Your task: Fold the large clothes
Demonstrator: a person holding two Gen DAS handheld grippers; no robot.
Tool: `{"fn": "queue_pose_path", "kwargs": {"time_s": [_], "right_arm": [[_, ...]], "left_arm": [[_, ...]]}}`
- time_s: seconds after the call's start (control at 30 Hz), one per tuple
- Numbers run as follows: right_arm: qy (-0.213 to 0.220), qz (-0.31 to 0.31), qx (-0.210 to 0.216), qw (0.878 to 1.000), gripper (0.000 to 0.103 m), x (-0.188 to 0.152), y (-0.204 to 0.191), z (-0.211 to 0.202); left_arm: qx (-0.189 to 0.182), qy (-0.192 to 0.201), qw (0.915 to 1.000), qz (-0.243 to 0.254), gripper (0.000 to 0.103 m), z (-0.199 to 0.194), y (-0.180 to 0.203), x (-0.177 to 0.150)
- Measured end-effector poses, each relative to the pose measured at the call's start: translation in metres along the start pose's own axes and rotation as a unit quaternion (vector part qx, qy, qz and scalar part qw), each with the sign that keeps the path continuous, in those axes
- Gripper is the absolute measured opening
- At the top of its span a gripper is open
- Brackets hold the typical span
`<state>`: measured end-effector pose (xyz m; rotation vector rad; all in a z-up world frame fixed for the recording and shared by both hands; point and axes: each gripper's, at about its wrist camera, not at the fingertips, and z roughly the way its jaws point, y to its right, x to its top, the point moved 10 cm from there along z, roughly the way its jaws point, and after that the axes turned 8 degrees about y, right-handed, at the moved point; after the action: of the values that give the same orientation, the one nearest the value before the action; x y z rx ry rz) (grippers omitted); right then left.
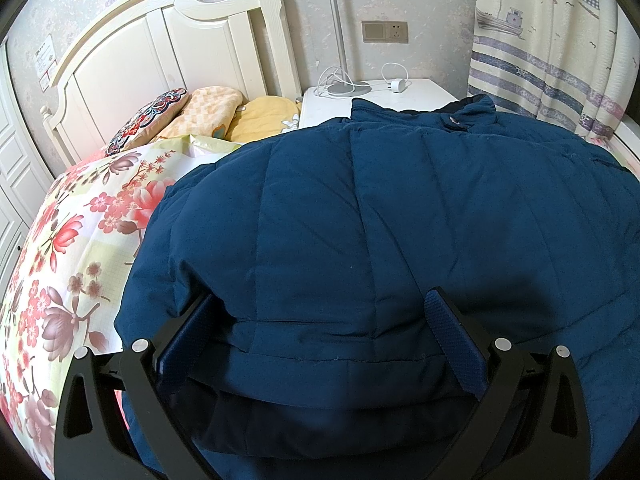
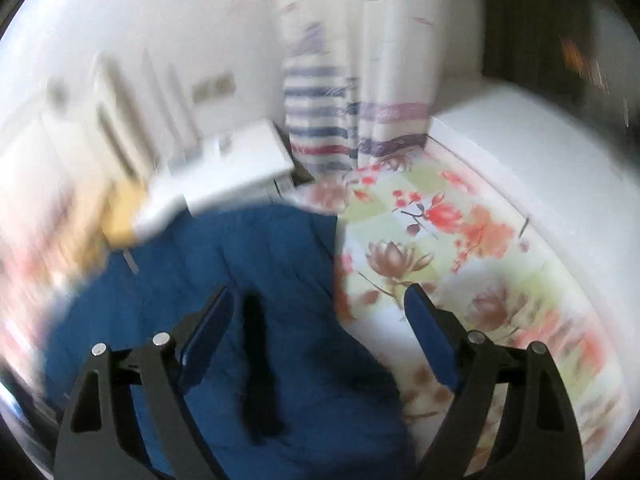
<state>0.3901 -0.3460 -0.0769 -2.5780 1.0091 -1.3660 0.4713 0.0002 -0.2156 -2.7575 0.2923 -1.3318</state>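
I take the big dark-blue quilted padded jacket (image 1: 380,220) as my landmark: it lies spread flat on the bed, over the pale bedspread printed with pink and mauve flowers (image 1: 80,240), its collar end toward the white bedside cabinet (image 1: 400,96) at the head of the bed. My left claw (image 1: 320,320) sits at the jacket's near hem, one blue-padded finger (image 1: 452,344) on each side of a thick bunched fold of the hem. The fabric fills the gap between them, but I cannot tell whether the pads are pressing it or only flanking it. My right claw (image 2: 320,312) is above the jacket's edge with its fingers standing wide apart and nothing between them: the left finger (image 2: 208,332) hangs over blue fabric and the right one over the flowered bedspread beside the jacket. That view is badly smeared, so I get little detail from it. Beyond the jacket's collar, on the cabinet, I see a slim silver lamp with a round base (image 1: 344,80) and a white charger with its cable (image 1: 396,80). To the jacket's far left, a few patterned pillows (image 1: 208,112) are stacked against the cream wooden headboard (image 1: 160,40). To its far right hangs a sailboat-print curtain with blue stripes (image 1: 552,60).
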Motion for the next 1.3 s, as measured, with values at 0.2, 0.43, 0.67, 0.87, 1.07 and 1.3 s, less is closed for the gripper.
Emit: {"fn": "queue_pose_path", "kwargs": {"time_s": [0.2, 0.43, 0.67, 0.87, 1.07, 1.3], "right_arm": [[0.069, 0.152, 0.076, 0.983, 0.101, 0.015, 0.02, -0.046], [-0.031, -0.082, 0.154, 0.984, 0.101, -0.037, -0.067, 0.004], [-0.066, -0.325, 0.116, 0.936, 0.101, -0.143, -0.114, 0.044], [-0.067, -0.269, 0.124, 0.953, 0.098, -0.114, -0.102, 0.031], [-0.055, -0.296, 0.117, 0.946, 0.098, -0.105, -0.096, 0.031], [-0.113, -0.275, 0.134, 0.945, 0.096, -0.107, -0.086, 0.051]], "left_arm": [[0.0, 0.0, 1.0, 0.0, 0.099, 0.0, 0.0, 0.0], [0.001, 0.0, 1.0, 0.0, 0.099, 0.0, 0.001, 0.0], [0.001, 0.0, 1.0, 0.001, 0.099, 0.0, 0.0, -0.001], [-0.025, -0.011, 0.9996, -0.011, 0.098, -0.01, -0.003, -0.003], [-0.037, 0.033, 0.9964, -0.069, 0.098, -0.028, -0.039, 0.029], [-0.04, -0.065, 0.9967, -0.028, 0.099, 0.018, -0.05, 0.026]]}}
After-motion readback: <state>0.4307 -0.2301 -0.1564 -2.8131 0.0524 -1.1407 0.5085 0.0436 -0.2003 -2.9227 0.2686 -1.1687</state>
